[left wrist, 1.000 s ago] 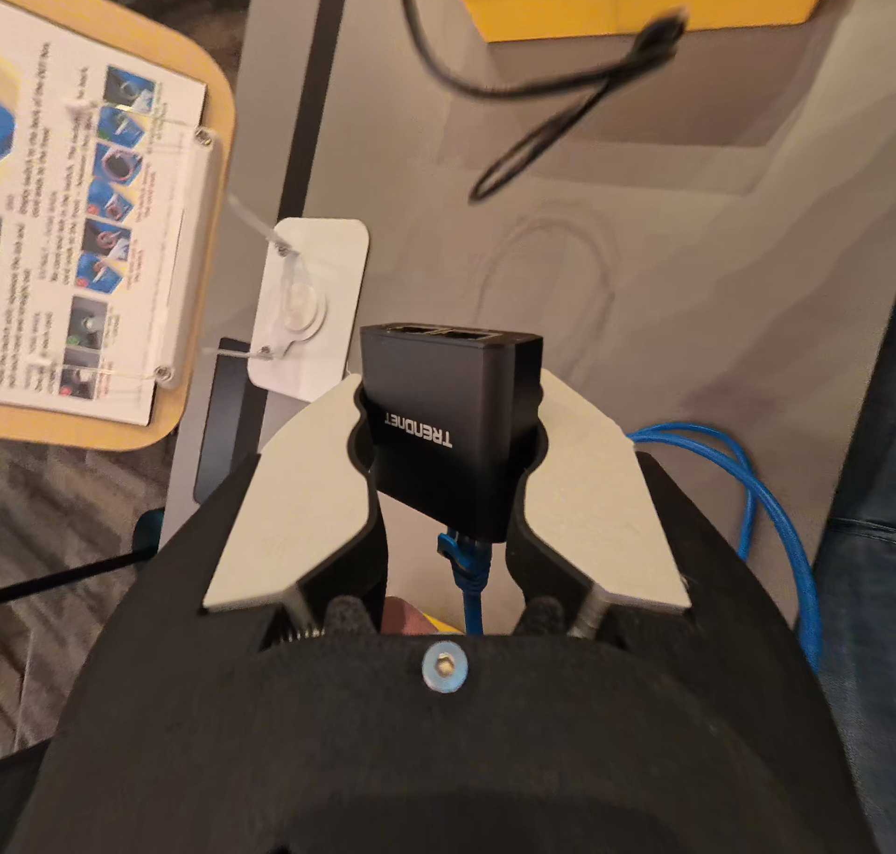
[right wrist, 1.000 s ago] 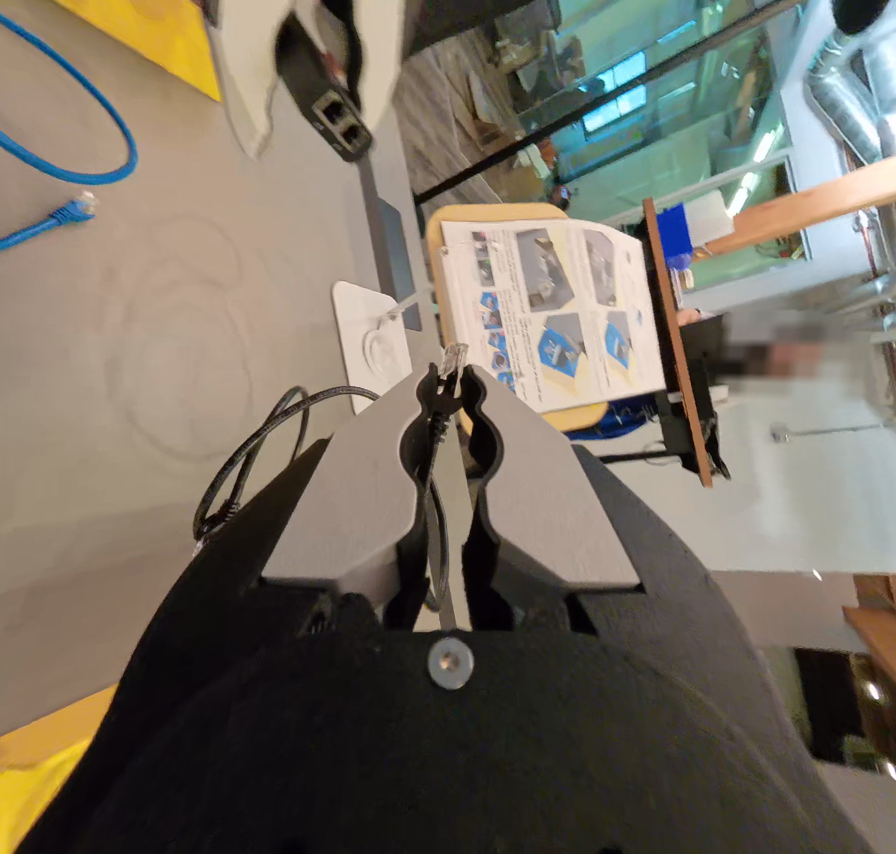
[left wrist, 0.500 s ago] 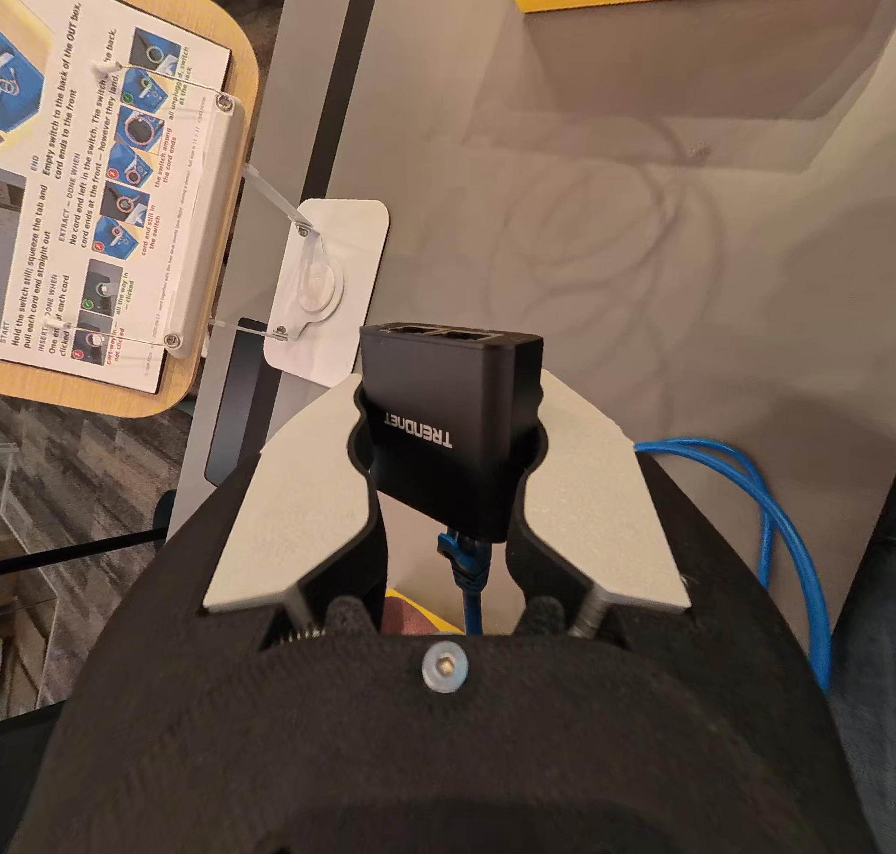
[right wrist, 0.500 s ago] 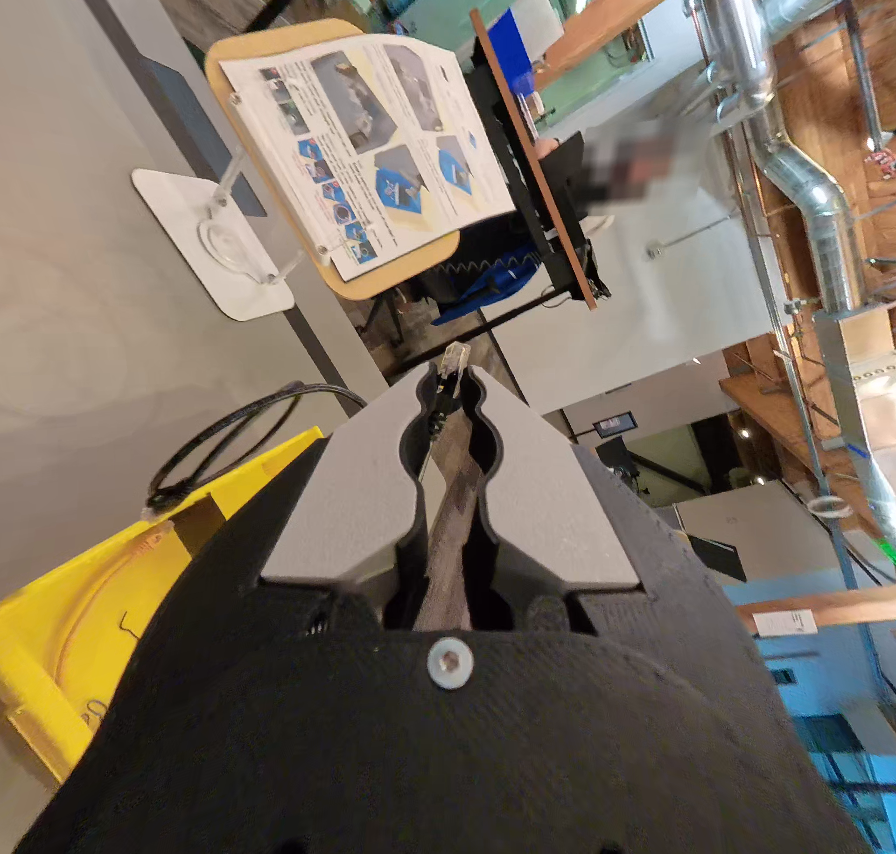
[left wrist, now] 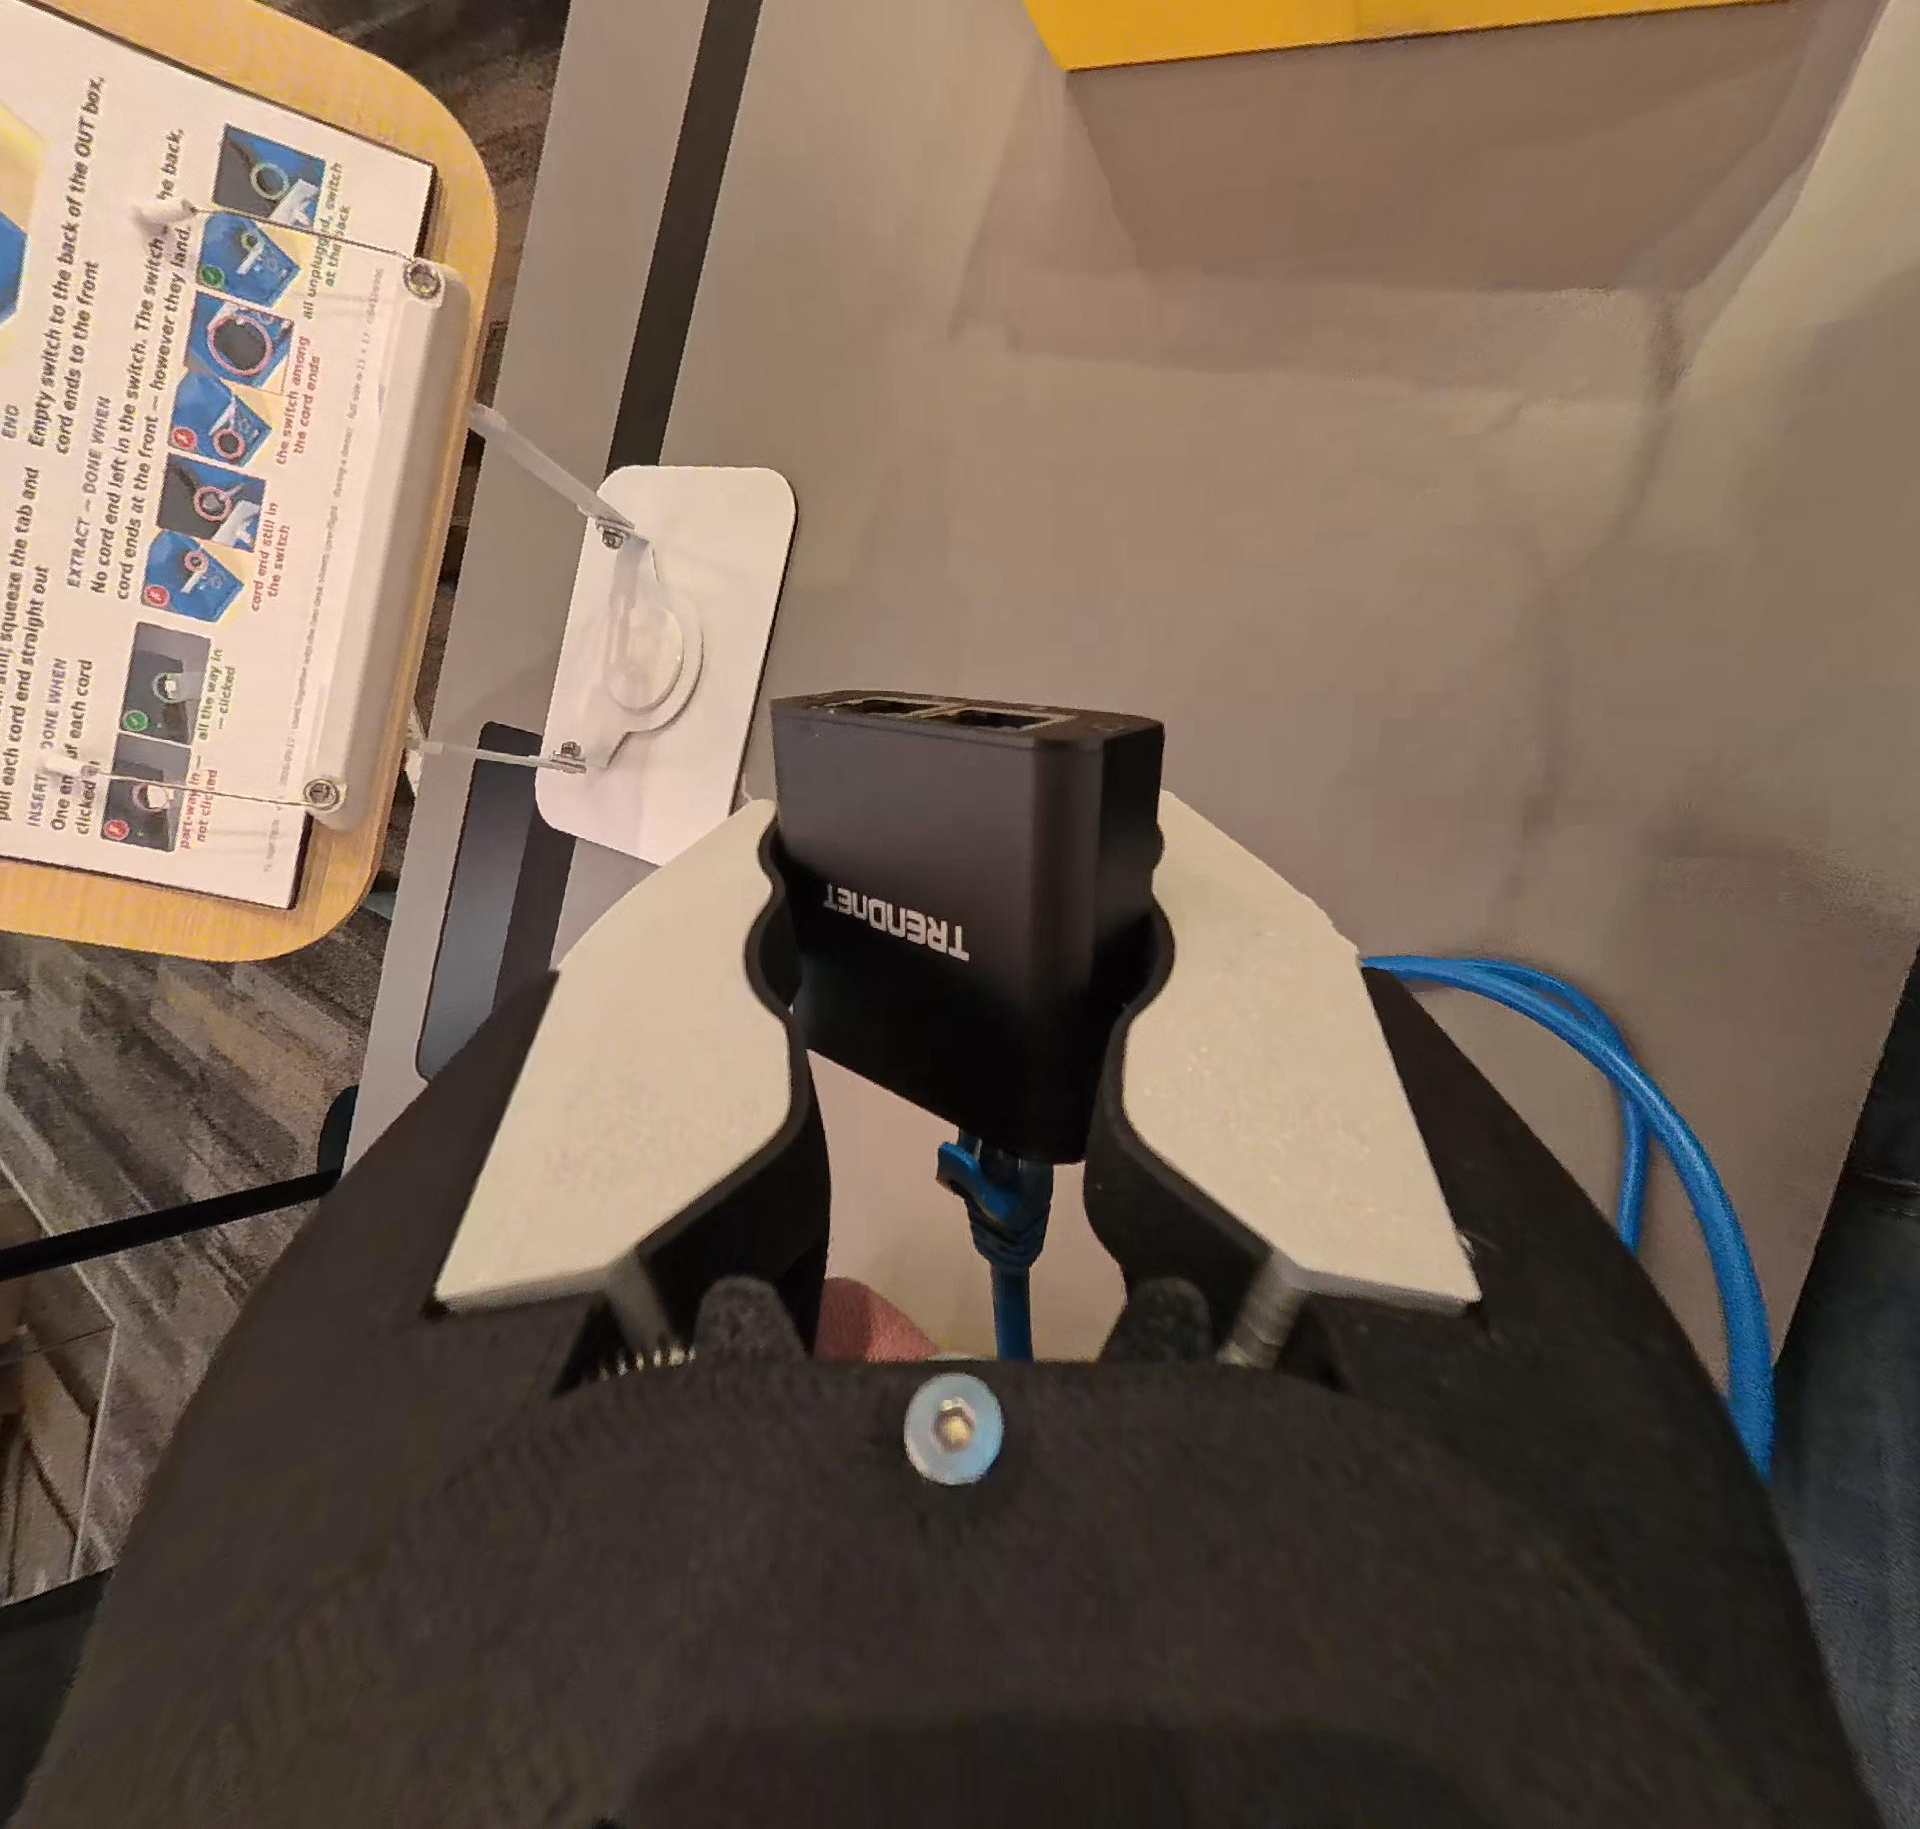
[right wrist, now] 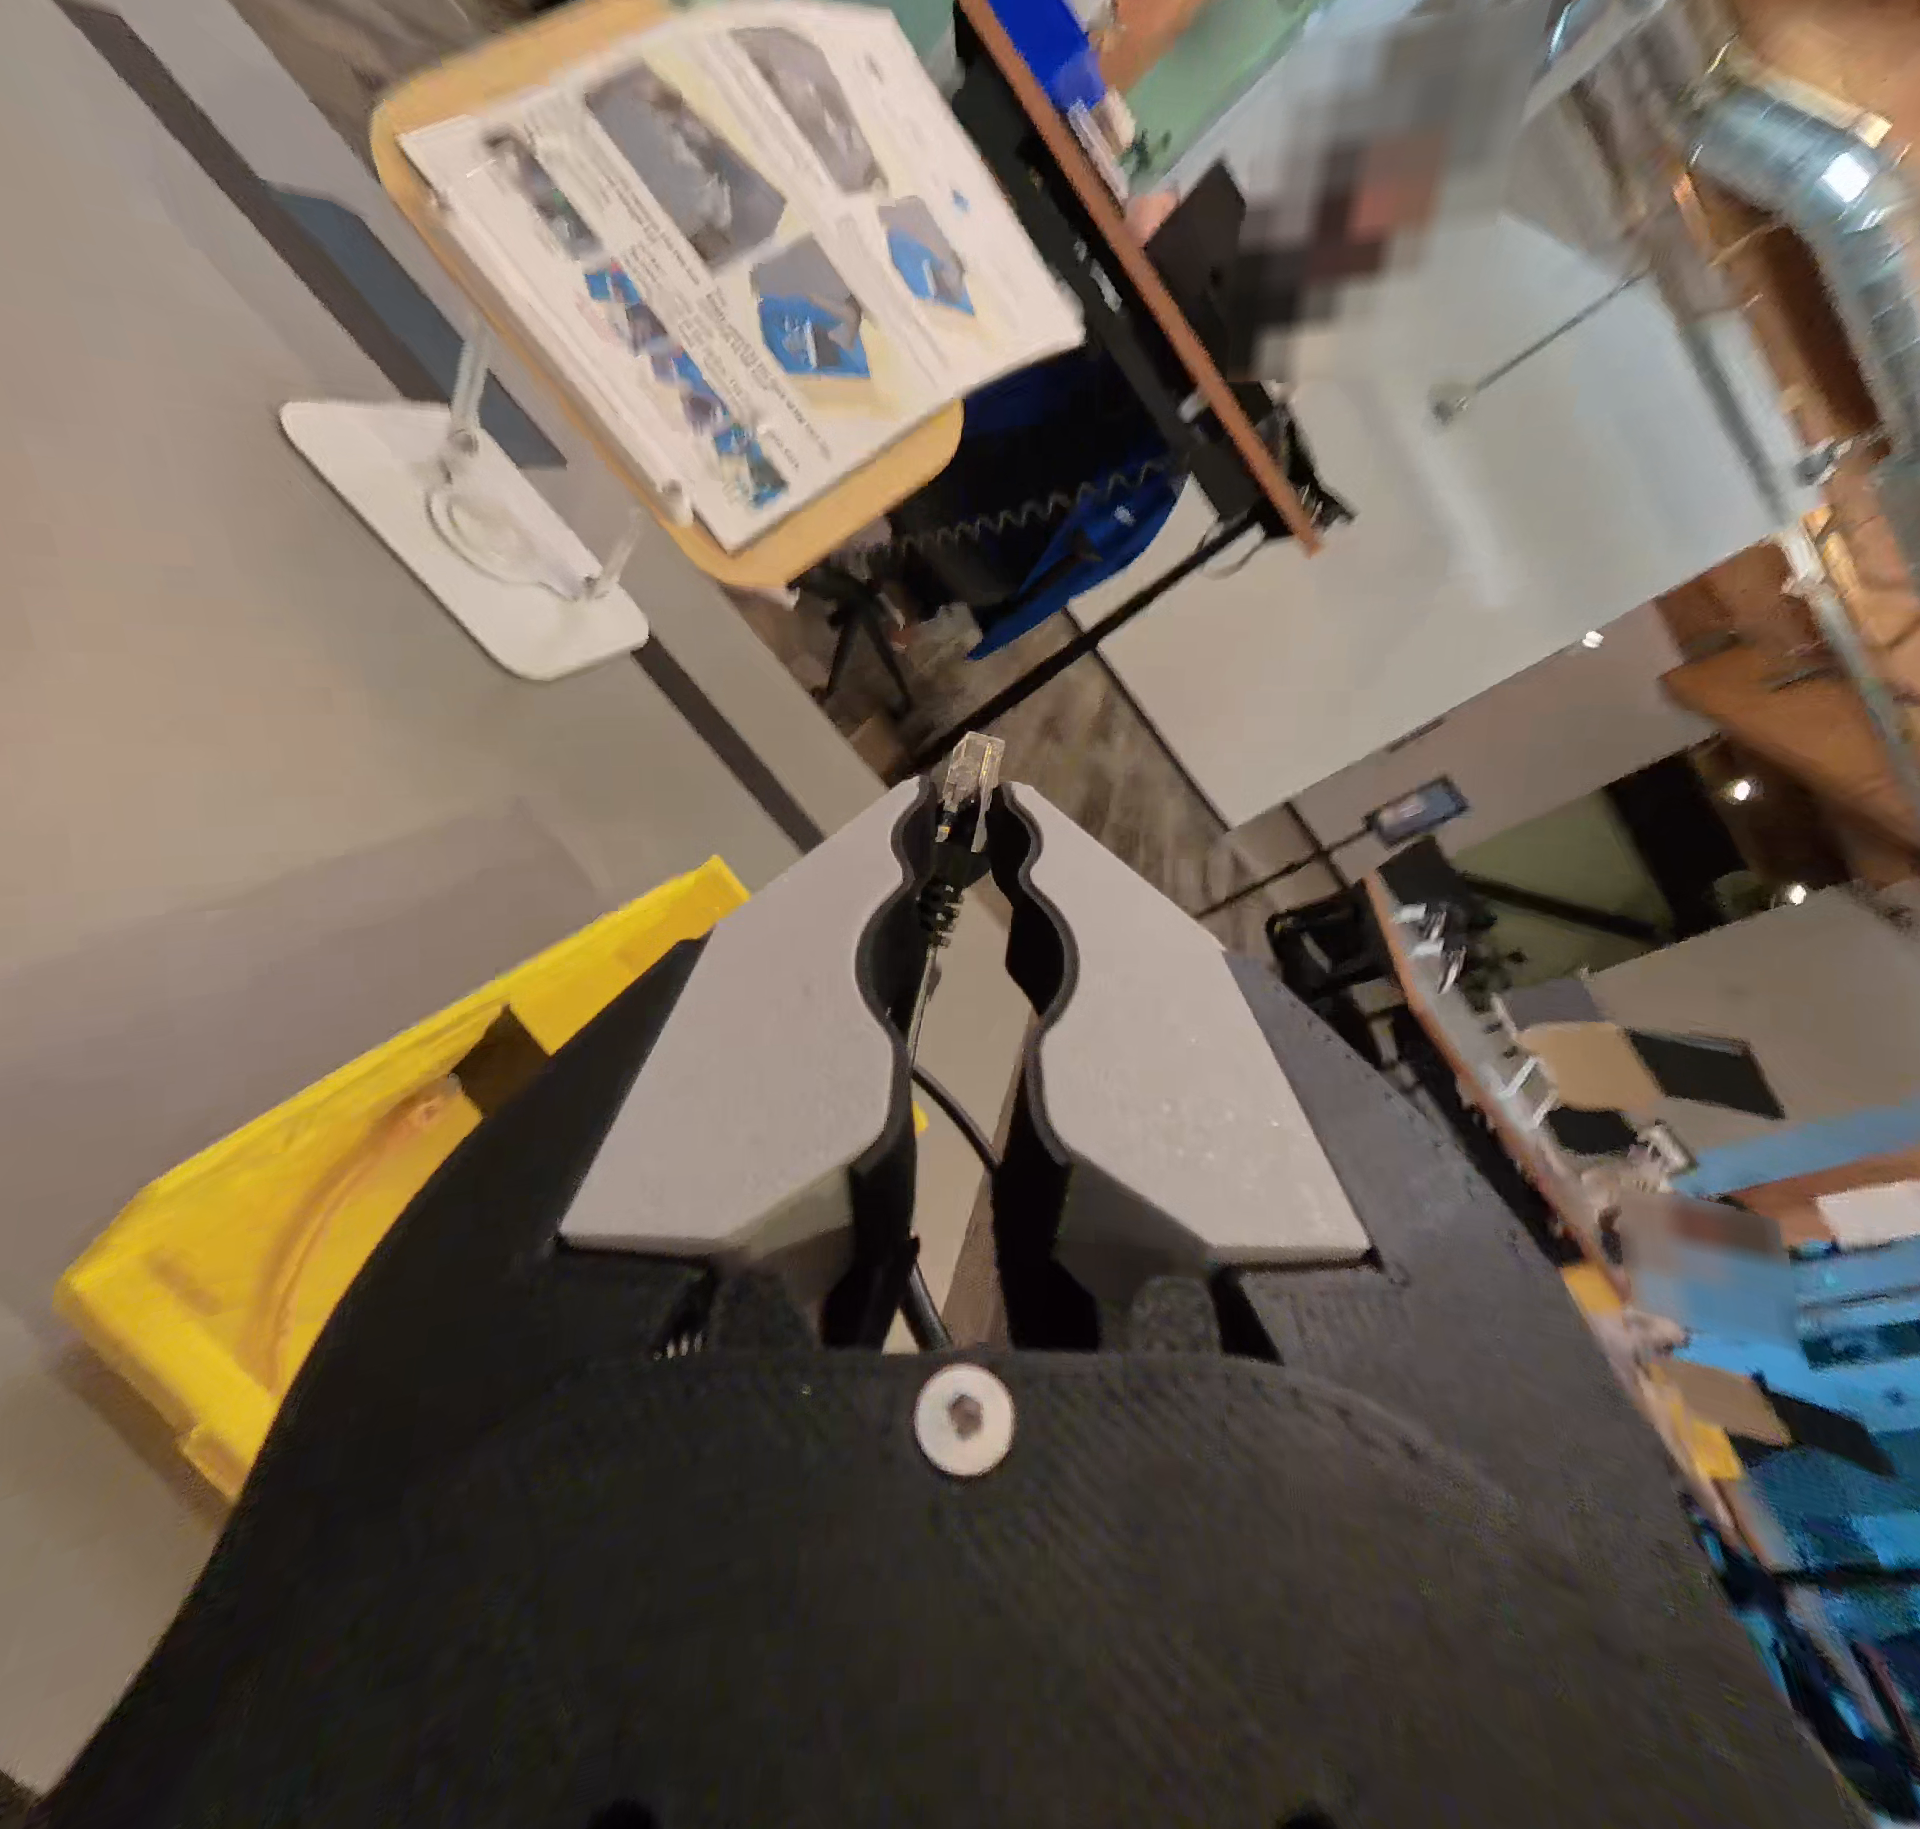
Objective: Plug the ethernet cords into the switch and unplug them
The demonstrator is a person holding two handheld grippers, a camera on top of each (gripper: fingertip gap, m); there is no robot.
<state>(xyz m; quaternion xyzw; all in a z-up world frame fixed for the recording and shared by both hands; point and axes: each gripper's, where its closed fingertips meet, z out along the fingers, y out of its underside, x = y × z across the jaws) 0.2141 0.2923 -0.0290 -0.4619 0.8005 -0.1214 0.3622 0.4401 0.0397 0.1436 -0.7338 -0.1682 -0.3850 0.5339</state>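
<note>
Left gripper (left wrist: 961, 906) still clamps the switch (left wrist: 961, 896); right gripper (right wrist: 961, 823) — pinching the black plug (right wrist: 968, 777) — has swung away, so insertion waits.

Soft, even indoor light fills both views; broad grey shadows fall across the worktop (left wrist: 1299, 532) in the upper right of the left wrist view, which is sharp. The right wrist view is motion-blurred toward its edges, with wide-angle bending and bright glare on the metal duct (right wrist: 1808, 210) at upper right.

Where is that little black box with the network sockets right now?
The black switch is clamped between the left gripper's two fingers in the left wrist view, held above the grey table, with a blue ethernet cord plugged into its near end.
</note>
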